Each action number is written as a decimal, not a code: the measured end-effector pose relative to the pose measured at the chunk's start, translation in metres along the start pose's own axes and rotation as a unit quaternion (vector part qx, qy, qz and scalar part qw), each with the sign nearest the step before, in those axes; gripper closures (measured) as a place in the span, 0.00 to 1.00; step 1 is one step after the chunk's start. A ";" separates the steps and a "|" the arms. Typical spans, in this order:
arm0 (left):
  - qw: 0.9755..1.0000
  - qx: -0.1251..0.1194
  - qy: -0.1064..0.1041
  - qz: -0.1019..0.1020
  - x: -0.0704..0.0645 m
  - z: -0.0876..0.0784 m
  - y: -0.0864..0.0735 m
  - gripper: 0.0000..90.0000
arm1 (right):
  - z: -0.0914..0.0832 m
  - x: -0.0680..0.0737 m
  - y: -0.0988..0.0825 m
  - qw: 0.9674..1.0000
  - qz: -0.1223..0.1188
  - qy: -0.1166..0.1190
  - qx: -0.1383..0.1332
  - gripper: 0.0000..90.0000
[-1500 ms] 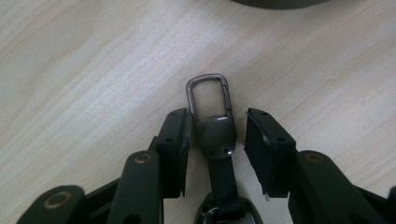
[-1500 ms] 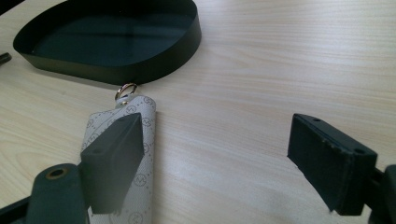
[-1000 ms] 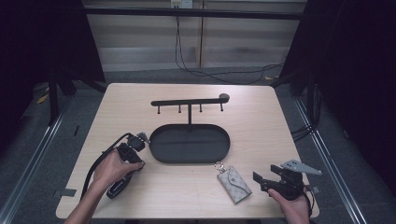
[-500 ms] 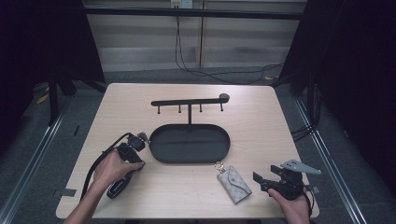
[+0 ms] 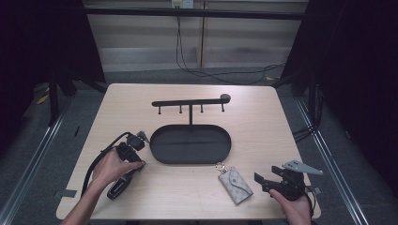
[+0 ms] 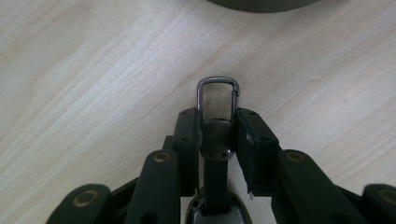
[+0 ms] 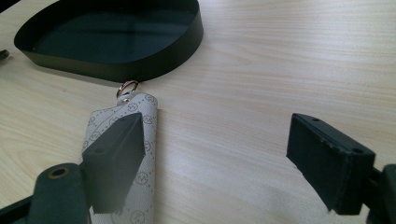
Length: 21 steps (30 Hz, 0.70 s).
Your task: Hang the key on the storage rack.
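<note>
A: Where does the left gripper point(image 6: 217, 128) stand?
B: At the tray's point(image 5: 190, 158) 9 o'clock, jaws clamped on a metal clasp point(image 6: 217, 99) over the table point(image 5: 141, 197).
A: And the right gripper point(image 7: 215, 163)?
B: Jaws spread wide, at the grey key pouch's point(image 5: 235, 184) 3 o'clock; the pouch lies at the tray's 5 o'clock, its ring point(image 7: 126, 87) just beside the rim
</note>
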<state>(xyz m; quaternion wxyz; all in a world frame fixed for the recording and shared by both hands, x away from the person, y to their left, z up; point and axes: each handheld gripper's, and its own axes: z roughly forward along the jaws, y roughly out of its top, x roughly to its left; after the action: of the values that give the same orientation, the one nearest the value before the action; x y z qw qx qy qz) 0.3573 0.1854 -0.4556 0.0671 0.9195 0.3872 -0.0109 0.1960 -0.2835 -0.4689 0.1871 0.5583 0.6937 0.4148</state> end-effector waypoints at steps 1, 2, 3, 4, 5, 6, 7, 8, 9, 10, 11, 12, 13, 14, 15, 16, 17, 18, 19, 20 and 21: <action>1.000 -0.006 -0.003 -0.002 0.000 -0.002 -0.001 0.78 | 0.000 0.000 0.000 1.000 0.000 0.001 0.000 0.21; 1.000 -0.009 -0.007 0.002 0.000 -0.005 -0.001 0.78 | 0.000 0.000 0.000 1.000 0.001 0.001 0.000 0.21; 1.000 -0.010 -0.006 0.002 0.000 -0.007 -0.002 0.78 | 0.000 0.000 0.000 1.000 0.001 0.001 0.000 0.21; 1.000 -0.010 -0.006 0.002 0.000 -0.007 -0.002 0.78 | 0.000 0.000 0.000 1.000 0.001 0.001 0.000 0.21; 1.000 -0.011 -0.005 0.007 0.001 -0.009 -0.002 0.78 | 0.000 0.000 0.000 1.000 0.001 0.001 0.000 0.21; 1.000 -0.016 -0.004 0.006 0.001 -0.013 -0.003 0.78 | 0.000 0.000 0.000 1.000 0.001 0.001 0.001 0.21; 1.000 -0.017 -0.003 0.005 0.001 -0.015 -0.003 0.78 | 0.000 0.000 0.000 1.000 0.001 0.000 0.001 0.21; 1.000 -0.022 -0.003 0.003 0.001 -0.017 -0.004 0.78 | 0.000 0.000 0.000 1.000 0.001 0.001 0.001 0.21; 1.000 -0.022 -0.003 0.003 0.001 -0.017 -0.004 0.78 | 0.000 0.000 0.000 1.000 0.001 0.001 0.001 0.21; 1.000 -0.025 -0.003 0.006 0.001 -0.021 -0.004 0.78 | 0.000 0.000 0.000 1.000 0.001 0.000 0.000 0.21; 1.000 -0.027 -0.003 0.005 0.002 -0.023 -0.004 0.78 | 0.000 0.000 0.000 1.000 0.002 0.000 0.000 0.21; 1.000 -0.029 -0.004 0.004 0.002 -0.025 -0.004 0.78 | 0.000 0.000 0.000 1.000 0.002 -0.001 0.000 0.21; 1.000 -0.030 -0.005 0.007 0.002 -0.026 -0.004 0.78 | 0.000 0.000 0.000 1.000 0.002 0.000 0.000 0.21; 0.999 -0.035 0.002 0.005 0.003 -0.028 -0.005 0.78 | 0.000 0.000 0.000 1.000 0.002 0.000 0.000 0.21; 0.999 -0.039 -0.006 0.004 0.003 -0.030 -0.005 0.78 | -0.001 -0.001 0.000 1.000 0.002 0.000 -0.001 0.21; 0.999 -0.041 -0.004 0.005 0.003 -0.032 -0.005 0.78 | -0.001 -0.001 0.000 1.000 0.002 0.000 -0.001 0.21; 0.999 -0.041 -0.004 0.005 0.003 -0.032 -0.005 0.78 | -0.001 -0.001 0.000 1.000 0.002 0.000 -0.001 0.21; 0.999 -0.044 -0.002 0.005 0.004 -0.035 -0.005 0.78 | -0.001 -0.001 0.000 1.000 0.003 0.000 -0.002 0.21; 0.999 -0.049 -0.006 0.005 0.004 -0.039 -0.006 0.78 | -0.001 -0.001 0.000 1.000 0.002 0.000 -0.001 0.21; 0.999 -0.051 -0.006 0.007 0.004 -0.041 -0.006 0.78 | -0.001 -0.001 0.000 1.000 0.003 0.000 0.000 0.21; 0.999 -0.052 -0.005 0.006 0.004 -0.044 -0.006 0.78 | 0.000 -0.001 0.000 1.000 0.003 0.000 0.000 0.21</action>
<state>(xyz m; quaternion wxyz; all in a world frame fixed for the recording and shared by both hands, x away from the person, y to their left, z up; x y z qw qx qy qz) 0.3539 0.1983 -0.4135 0.1173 0.9171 0.3810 0.0052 0.1957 -0.2843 -0.4690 0.1860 0.5599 0.6921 0.4157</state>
